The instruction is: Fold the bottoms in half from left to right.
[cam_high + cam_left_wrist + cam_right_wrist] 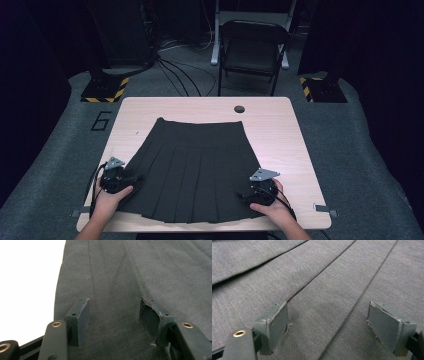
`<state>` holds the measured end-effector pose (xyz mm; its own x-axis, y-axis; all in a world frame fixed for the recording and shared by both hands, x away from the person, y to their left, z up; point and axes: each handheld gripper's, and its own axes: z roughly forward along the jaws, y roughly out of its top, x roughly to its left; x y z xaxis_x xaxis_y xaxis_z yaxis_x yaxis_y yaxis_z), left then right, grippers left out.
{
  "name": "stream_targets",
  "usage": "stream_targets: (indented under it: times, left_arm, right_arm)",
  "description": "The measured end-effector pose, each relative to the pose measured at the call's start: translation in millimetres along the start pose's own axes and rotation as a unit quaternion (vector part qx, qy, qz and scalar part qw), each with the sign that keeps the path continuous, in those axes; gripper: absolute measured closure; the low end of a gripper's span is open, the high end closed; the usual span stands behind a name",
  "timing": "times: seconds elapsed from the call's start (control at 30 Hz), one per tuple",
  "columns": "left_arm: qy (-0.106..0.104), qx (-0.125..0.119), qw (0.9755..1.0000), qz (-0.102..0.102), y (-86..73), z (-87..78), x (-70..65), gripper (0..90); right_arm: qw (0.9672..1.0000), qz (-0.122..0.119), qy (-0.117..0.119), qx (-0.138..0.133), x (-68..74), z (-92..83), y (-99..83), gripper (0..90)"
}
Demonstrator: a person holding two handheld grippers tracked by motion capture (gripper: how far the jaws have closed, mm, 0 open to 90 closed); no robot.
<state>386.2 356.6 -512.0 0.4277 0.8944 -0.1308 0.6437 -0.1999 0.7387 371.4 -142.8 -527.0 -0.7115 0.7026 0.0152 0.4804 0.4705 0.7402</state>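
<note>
I have a dark pleated skirt spread flat on the table, its narrow waistband toward the far edge and its wide hem just short of the near edge, roughly centred between the left and right edges. My left gripper sits at the skirt's left side near the near-left corner; in the left gripper view its jaws stand apart over the fabric close to the skirt's edge, with cloth lying below and between the pads, which do not press on it. My right gripper sits at the skirt's right side near the near-right corner; in the right gripper view its jaws stand wide, straddling two pleat lines, holding nothing.
</note>
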Motion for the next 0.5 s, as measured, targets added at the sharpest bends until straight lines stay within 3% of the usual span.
stream_targets:
  times: [0.2, 0.23, 0.4, 0.5]
  left_arm:
    - [-0.008, 0.0, 1.0, 0.004, 18.8, -9.9, 3.0, 44.9]
    - [-0.009, -0.008, 0.9999, -0.006, 25.3, -10.7, 4.9, 45.8]
    - [0.003, -0.021, 0.9995, -0.024, 39.1, -9.9, 13.7, 47.8]
    - [0.014, -0.022, 0.9995, -0.019, 39.8, -8.5, 17.1, 49.3]
  right_arm:
    - [1.0, 0.0, 0.0, 0.0, 0.0, 0.0, 0.0, 16.8]
    - [1.0, 0.0, 0.0, 0.0, -0.1, 0.0, 0.0, 16.8]
    - [1.0, 0.0, 0.0, 0.0, -0.2, 0.1, 0.1, 16.8]
    - [1.0, 0.002, -0.001, -0.002, 0.0, 0.2, 0.0, 16.8]
